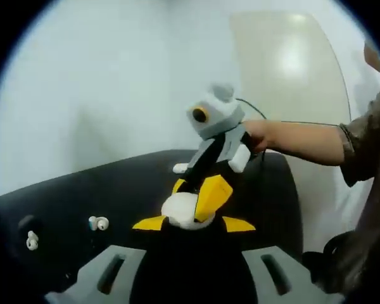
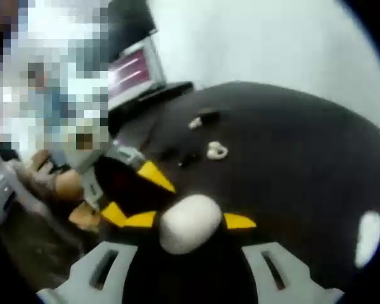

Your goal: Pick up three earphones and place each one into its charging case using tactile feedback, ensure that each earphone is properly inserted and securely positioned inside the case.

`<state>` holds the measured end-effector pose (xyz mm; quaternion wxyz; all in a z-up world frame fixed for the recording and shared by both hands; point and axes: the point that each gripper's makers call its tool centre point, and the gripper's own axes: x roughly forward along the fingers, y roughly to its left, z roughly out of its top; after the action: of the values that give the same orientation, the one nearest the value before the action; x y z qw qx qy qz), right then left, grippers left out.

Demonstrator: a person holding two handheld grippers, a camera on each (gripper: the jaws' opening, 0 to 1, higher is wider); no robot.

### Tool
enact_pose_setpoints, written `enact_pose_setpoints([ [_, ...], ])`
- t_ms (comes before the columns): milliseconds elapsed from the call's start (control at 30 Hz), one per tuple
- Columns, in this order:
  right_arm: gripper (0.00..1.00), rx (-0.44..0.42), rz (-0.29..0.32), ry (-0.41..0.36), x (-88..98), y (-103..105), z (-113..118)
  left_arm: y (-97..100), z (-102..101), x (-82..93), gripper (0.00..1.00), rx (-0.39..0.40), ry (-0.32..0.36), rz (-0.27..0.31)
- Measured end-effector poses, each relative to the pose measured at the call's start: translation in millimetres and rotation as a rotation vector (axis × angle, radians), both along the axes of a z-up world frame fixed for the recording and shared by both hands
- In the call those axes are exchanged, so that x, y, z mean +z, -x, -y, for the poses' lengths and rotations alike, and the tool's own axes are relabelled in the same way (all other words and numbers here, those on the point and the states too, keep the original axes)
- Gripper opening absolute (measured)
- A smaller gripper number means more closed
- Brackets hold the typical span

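Both grippers meeting on the white charging case (image 1: 185,210) at mid-bench: left gripper (image 1: 195,224) spread with yellow pads flanking it, right gripper (image 2: 189,223) likewise. Loose earphones (image 2: 216,151) lying beyond — toward the far edge, right gripper nearer.

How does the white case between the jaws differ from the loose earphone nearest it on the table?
The white case is far bigger than the earphone. The case is a smooth rounded lump; the earphone looks looped. The case sits between yellow jaw tips; the earphone lies free on the black table. Both are white.
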<state>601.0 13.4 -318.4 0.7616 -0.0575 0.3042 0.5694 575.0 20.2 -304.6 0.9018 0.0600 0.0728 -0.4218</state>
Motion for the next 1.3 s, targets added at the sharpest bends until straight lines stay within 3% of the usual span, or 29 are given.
enact_pose_setpoints([
  [67, 0.4, -0.025, 0.048, -0.022, 2.9, 3, 5, -0.2, 0, 0.5, 0.3, -0.003, 0.0, 0.005],
  [133, 0.4, -0.036, 0.055, -0.02, 4.4, 6, 12, -0.6, 1, 0.9, 0.3, -0.005, 0.003, 0.006],
  [300, 0.41, 0.045, 0.169, 0.102, 1.2, 6, 32, -0.9, 0, 0.5, 0.3, -0.004, -0.003, 0.009],
  [367, 0.42, 0.063, 0.17, 0.091, 4.7, 5, 34, -1.3, -1, 0.1, 0.3, -0.002, -0.007, 0.01],
  [433, 0.44, 0.106, 0.217, 0.049, 12.3, 5, 29, -1.1, -1, -0.3, 0.3, -0.002, -0.011, 0.011],
  [533, 0.5, 0.145, 0.244, 0.055, 10.7, 5, 28, -1.0, -2, -0.5, 0.3, -0.003, -0.012, 0.009],
  [700, 0.44, 0.132, 0.197, 0.093, -1.8, 5, 32, -0.2, -2, 1.2, 0.3, -0.008, -0.001, 0.012],
  [900, 0.43, 0.217, 0.18, 0.089, -2.5, 37, 40, 0.2, -3, 1.6, 0.3, -0.01, -0.007, 0.022],
  [1033, 0.4, 0.251, 0.048, 0.007, 4.6, 66, 36, 0.6, -2, 2.4, 0.3, -0.011, -0.004, 0.025],
  [1200, 0.4, 0.189, -0.031, -0.066, 12.2, 56, 38, 0.8, -1, -1.6, 0.3, -0.019, -0.018, 0.005],
  [1300, 0.39, 0.035, -0.051, -0.137, 18.5, 25, 38, -1.3, -2, -1.0, 0.27, -0.021, 0.002, -0.021],
])
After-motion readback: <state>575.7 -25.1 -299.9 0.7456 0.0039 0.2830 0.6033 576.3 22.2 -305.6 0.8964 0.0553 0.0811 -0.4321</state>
